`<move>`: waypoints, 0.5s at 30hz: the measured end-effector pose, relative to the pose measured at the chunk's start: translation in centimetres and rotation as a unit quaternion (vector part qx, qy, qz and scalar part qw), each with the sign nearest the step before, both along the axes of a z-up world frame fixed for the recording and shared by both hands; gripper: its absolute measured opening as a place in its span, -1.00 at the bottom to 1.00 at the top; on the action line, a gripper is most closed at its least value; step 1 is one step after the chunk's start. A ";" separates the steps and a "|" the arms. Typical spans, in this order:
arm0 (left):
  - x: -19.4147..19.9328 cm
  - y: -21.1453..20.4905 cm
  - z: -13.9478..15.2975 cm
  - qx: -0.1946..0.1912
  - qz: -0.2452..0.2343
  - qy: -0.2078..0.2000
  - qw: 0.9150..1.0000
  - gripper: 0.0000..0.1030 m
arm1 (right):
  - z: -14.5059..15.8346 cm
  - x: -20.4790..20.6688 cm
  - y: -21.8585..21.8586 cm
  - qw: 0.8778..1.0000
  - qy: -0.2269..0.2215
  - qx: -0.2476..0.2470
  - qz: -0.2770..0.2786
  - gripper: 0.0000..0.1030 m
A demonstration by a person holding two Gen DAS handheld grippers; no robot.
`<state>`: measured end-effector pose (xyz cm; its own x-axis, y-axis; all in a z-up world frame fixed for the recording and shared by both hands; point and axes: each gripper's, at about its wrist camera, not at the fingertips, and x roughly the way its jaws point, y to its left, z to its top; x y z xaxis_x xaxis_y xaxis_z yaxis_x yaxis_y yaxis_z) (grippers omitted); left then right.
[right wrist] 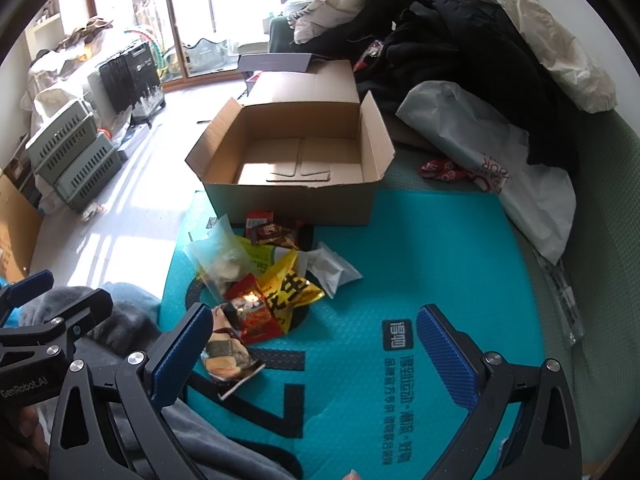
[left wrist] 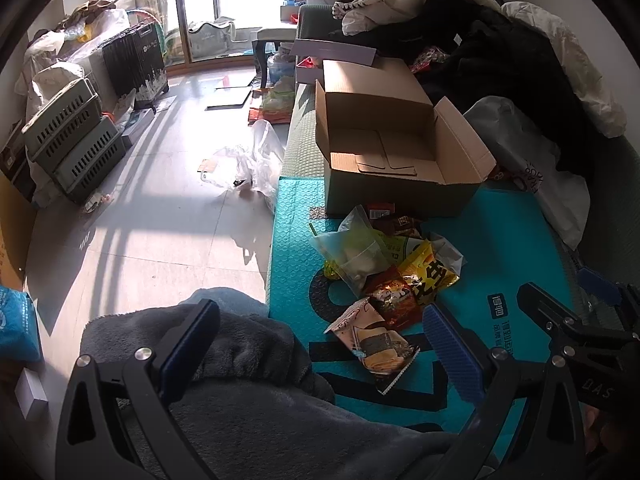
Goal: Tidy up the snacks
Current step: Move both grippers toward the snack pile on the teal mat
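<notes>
A heap of snack packets (left wrist: 388,268) (right wrist: 260,276) lies on a teal bubble mailer (left wrist: 508,264) (right wrist: 400,264): a clear bag, a yellow packet (right wrist: 290,292), a red one and a pink cake packet (left wrist: 376,340) (right wrist: 226,356) nearest me. Behind the heap stands an open, empty cardboard box (left wrist: 396,148) (right wrist: 296,152). My left gripper (left wrist: 316,340) is open over the mailer's left edge and a grey fleece leg. My right gripper (right wrist: 316,344) is open over the mailer, its left finger (right wrist: 182,356) beside the cake packet. Nothing is between either pair of fingers.
Dark and cream clothes (right wrist: 472,40) and a white plastic bag (right wrist: 500,152) pile up at the right on the green sofa (right wrist: 608,240). A tiled floor (left wrist: 160,200) lies left, with stacked green crates (left wrist: 72,140), a black suitcase (left wrist: 136,64) and loose plastic bags (left wrist: 252,160).
</notes>
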<state>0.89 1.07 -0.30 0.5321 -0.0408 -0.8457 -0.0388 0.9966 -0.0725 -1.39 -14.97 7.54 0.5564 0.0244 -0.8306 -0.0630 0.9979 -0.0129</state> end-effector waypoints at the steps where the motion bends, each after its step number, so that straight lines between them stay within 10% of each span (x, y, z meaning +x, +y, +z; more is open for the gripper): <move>1: 0.0 0.1 0.0 0.000 0.000 0.000 1.000 1.00 | 0.0 0.0 0.1 1.000 0.001 0.001 0.001 1.00; 15: -0.8 1.7 0.2 0.013 0.040 0.003 0.999 1.00 | -0.9 0.8 2.2 0.998 0.019 0.004 0.052 1.00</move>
<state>0.04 2.78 -0.14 0.5284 0.0230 -0.8487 -0.1186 0.9918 -0.0470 -0.58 -12.74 6.60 0.5192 0.0875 -0.8502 -0.1662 0.9861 -0.0001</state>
